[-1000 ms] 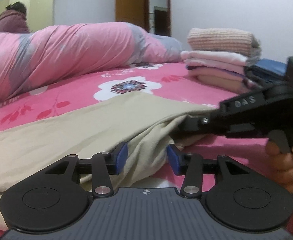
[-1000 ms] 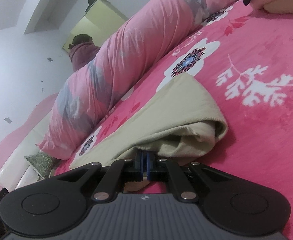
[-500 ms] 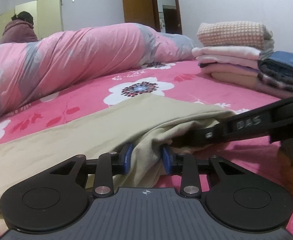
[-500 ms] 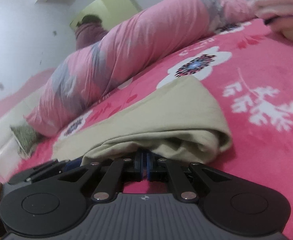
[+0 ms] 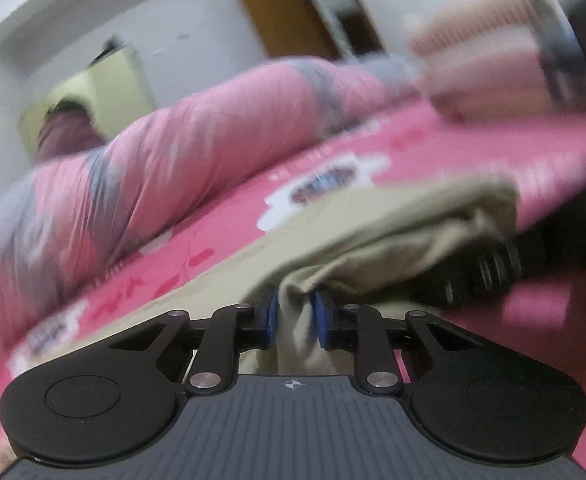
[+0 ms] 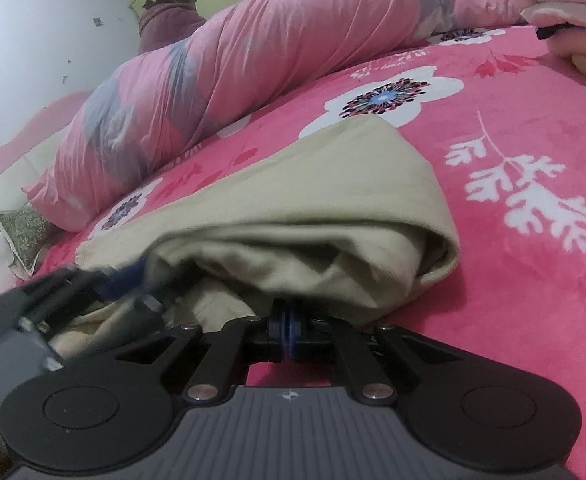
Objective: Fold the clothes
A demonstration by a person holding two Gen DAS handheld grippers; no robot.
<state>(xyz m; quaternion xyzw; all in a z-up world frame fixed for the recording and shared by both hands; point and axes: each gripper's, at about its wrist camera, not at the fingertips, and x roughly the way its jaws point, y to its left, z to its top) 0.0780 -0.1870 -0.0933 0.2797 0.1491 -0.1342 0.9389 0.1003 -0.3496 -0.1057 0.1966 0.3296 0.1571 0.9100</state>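
A beige garment (image 6: pixel 333 196) lies folded on the pink flowered bedsheet (image 6: pixel 533 140). In the right wrist view my right gripper (image 6: pixel 288 330) is shut on the garment's near edge, blue pads pressed together under the fold. My left gripper (image 6: pixel 133 280) shows blurred at the left of that view, at the same edge. In the blurred left wrist view the left gripper (image 5: pixel 295 314) is shut on a bunch of the beige garment (image 5: pixel 393 220) between its blue pads. The right gripper's black body (image 5: pixel 489 268) sits just to its right.
A rolled pink and grey duvet (image 6: pixel 273 52) lies along the far side of the bed. A stack of folded clothes (image 5: pixel 485 56) stands at the right. A person (image 6: pixel 169 16) sits beyond the duvet. A patterned cushion (image 6: pixel 25 232) lies at the left.
My left gripper has closed from open onto the beige garment's edge and is moving, tilting the view. The right gripper has stayed shut on the garment and lifted its edge slightly.
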